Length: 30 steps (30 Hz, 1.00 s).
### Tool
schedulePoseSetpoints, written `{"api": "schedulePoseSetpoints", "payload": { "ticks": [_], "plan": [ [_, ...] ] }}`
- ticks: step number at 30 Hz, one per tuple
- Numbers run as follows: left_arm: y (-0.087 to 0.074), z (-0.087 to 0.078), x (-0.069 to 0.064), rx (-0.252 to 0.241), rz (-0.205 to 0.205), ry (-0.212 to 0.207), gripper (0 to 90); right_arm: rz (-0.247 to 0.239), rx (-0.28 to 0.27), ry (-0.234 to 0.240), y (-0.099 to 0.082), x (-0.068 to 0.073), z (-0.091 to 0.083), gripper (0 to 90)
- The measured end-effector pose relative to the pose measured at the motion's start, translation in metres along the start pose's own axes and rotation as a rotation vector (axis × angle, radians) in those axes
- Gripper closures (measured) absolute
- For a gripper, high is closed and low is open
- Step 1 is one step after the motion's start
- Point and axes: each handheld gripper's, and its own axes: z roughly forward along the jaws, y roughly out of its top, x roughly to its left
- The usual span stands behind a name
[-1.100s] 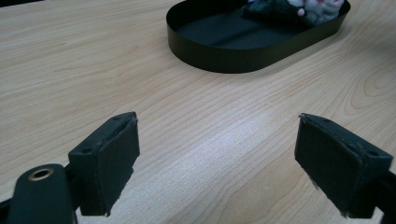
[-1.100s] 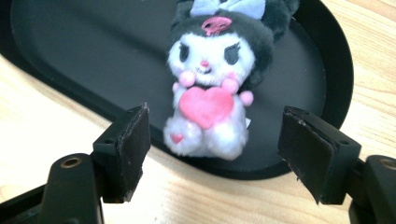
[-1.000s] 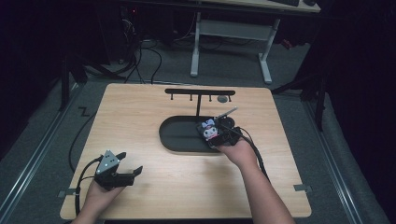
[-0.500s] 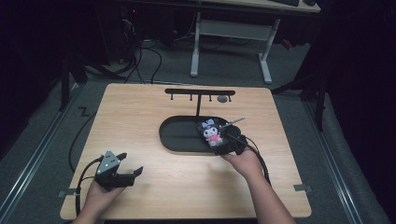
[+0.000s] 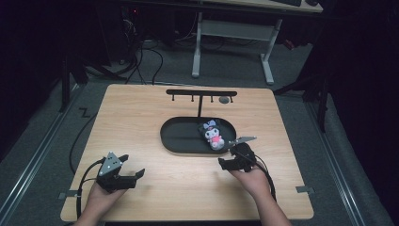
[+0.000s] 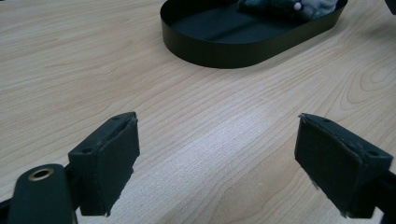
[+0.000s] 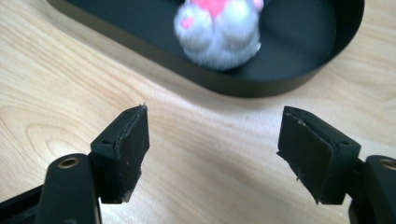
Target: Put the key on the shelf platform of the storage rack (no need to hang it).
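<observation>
A small plush toy (image 5: 212, 133) with a black hood, pink dress and white feet lies in the right end of a black oval tray (image 5: 179, 136) at mid-table. Its white feet (image 7: 219, 35) face my right gripper (image 5: 231, 161), which stands open on the bare wood just in front of the tray's right end, nothing between its jaws. My left gripper (image 5: 128, 174) rests open near the table's front left corner, far from the tray (image 6: 243, 44). The plush toy (image 6: 285, 7) peeks over the tray's wall in the left gripper view.
A black T-shaped rack (image 5: 201, 96) with several small hooks stands behind the tray, a dark round object (image 5: 224, 100) beside it. Cables trail from both grippers over the front edge. Desk legs and wires stand on the floor beyond the table.
My right gripper let go of the plush toy in the tray, opened, and pulled back toward the front of the table. The left gripper has not moved.
</observation>
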Motion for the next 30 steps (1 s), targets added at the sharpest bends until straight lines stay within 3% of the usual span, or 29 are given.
{"api": "schedulePoseSetpoints", "payload": {
  "ticks": [10, 18, 20, 23, 30],
  "plan": [
    [0.000, 0.000, 0.000, 0.000, -0.001, 0.001, 14.7, -0.041, -0.100, -0.044, -0.039, 0.017, 0.005, 22.1],
    [0.001, 0.000, -0.001, -0.007, 0.004, -0.012, 14.7, -0.055, -0.219, -0.036, -0.070, 0.031, 0.003, 21.2],
    [0.001, 0.000, -0.002, -0.016, 0.005, -0.019, 14.7, -0.047, -0.257, 0.001, -0.080, 0.033, 0.001, 21.2],
    [0.002, -0.001, -0.003, -0.018, 0.011, -0.021, 14.7, -0.069, -0.261, -0.017, -0.084, 0.035, -0.003, 21.3],
    [0.002, 0.000, -0.003, -0.019, 0.016, -0.024, 14.7, -0.053, -0.292, -0.014, -0.083, 0.033, -0.008, 21.2]
  ]
}}
